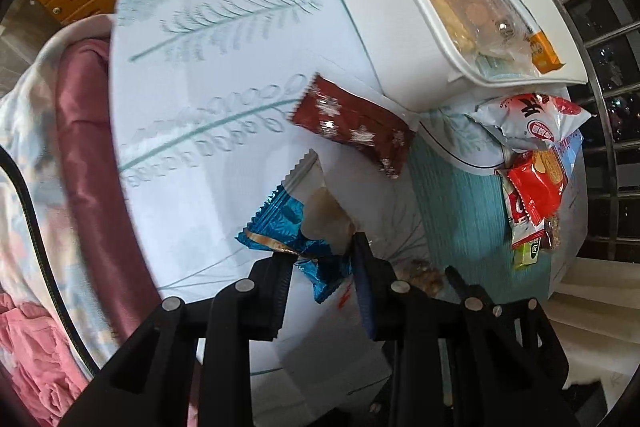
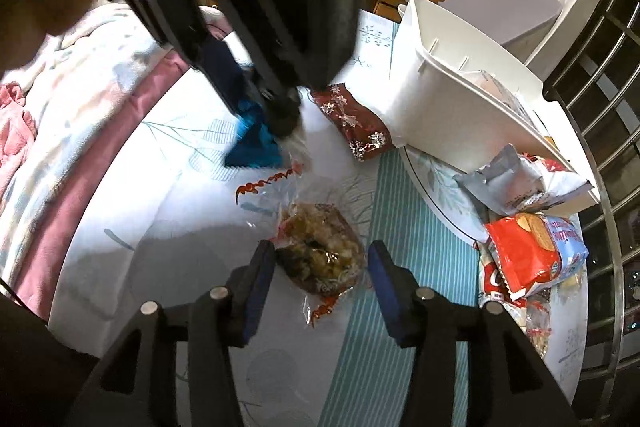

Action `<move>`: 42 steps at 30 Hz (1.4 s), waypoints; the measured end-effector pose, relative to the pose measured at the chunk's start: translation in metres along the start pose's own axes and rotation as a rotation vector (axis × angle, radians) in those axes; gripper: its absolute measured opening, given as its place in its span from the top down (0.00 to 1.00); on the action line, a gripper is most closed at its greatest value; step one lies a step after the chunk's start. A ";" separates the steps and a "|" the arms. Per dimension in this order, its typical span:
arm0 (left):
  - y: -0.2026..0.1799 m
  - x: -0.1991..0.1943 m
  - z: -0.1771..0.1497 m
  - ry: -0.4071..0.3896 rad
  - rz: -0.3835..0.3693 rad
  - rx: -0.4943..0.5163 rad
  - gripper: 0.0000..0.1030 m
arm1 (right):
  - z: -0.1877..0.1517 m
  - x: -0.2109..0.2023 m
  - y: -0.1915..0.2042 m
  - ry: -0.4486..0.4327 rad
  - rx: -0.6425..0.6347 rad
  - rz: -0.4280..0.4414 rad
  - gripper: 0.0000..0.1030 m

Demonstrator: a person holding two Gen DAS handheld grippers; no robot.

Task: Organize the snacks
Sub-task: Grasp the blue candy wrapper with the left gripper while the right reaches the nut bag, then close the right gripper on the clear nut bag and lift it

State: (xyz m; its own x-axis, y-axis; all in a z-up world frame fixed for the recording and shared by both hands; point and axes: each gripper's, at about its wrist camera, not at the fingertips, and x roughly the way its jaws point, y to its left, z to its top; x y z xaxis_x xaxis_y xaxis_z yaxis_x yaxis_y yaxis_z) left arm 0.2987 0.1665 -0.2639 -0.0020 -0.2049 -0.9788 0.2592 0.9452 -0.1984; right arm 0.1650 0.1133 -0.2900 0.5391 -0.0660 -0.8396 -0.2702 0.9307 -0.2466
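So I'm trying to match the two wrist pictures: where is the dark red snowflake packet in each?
Left wrist view: the dark red snowflake packet lies just right of centre on the tablecloth, its right end by the foot of the white bin.
Right wrist view: the packet sits above centre, left of the white bin.
Shared landmark: the white bin, right of the packet in both.

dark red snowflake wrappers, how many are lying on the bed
1. The dark red snowflake wrapper lies on the leaf-print sheet right beside the white bin, apart from both tongs. More could be hidden inside the bin or under the snack pile.
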 end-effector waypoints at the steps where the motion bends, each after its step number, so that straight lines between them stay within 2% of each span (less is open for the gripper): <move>1: 0.004 -0.005 -0.003 -0.006 0.004 -0.005 0.74 | 0.001 0.000 0.000 0.006 -0.003 -0.003 0.57; 3: 0.010 -0.016 -0.007 -0.016 0.009 -0.013 0.74 | 0.003 -0.001 -0.001 0.016 -0.008 -0.003 0.60; 5: 0.013 -0.027 -0.011 -0.029 0.012 -0.019 0.74 | 0.003 -0.003 -0.002 0.028 -0.013 -0.001 0.70; 6: 0.022 -0.038 -0.012 -0.035 0.013 -0.019 0.74 | 0.004 -0.006 -0.003 0.024 -0.017 -0.005 0.80; 9: 0.028 -0.057 -0.018 -0.057 0.020 -0.022 0.74 | 0.003 -0.007 -0.008 0.069 -0.013 0.039 0.88; 10: 0.028 -0.063 -0.020 -0.063 0.023 -0.023 0.74 | 0.003 -0.007 -0.010 0.076 -0.011 0.048 1.00; 15: 0.025 -0.085 -0.029 -0.090 0.029 -0.048 0.74 | -0.003 -0.014 -0.022 0.114 0.019 0.121 0.99; 22: 0.013 -0.108 -0.038 -0.114 0.040 -0.111 0.74 | -0.003 -0.036 -0.050 0.077 0.014 0.190 1.00; 28: 0.006 -0.118 -0.038 -0.135 0.046 -0.179 0.74 | 0.008 -0.048 -0.086 0.061 0.065 0.285 1.00; 33: 0.004 -0.124 -0.037 -0.158 0.048 -0.234 0.74 | 0.012 -0.041 -0.109 0.120 0.143 0.384 1.00; 38: 0.006 -0.126 -0.041 -0.167 0.045 -0.262 0.74 | 0.013 -0.024 -0.115 0.223 0.236 0.471 0.99; 41: 0.008 -0.125 -0.044 -0.161 0.045 -0.260 0.74 | 0.011 -0.011 -0.109 0.296 0.298 0.499 0.90; 42: 0.009 -0.126 -0.046 -0.159 0.045 -0.255 0.74 | 0.010 -0.007 -0.106 0.320 0.310 0.497 0.79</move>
State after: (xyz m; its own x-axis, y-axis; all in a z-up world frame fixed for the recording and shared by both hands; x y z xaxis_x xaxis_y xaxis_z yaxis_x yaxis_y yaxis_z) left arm 0.2571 0.2120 -0.1451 0.1605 -0.1800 -0.9705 0.0050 0.9834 -0.1815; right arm 0.1980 0.0188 -0.2532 0.1335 0.3387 -0.9314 -0.1577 0.9351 0.3174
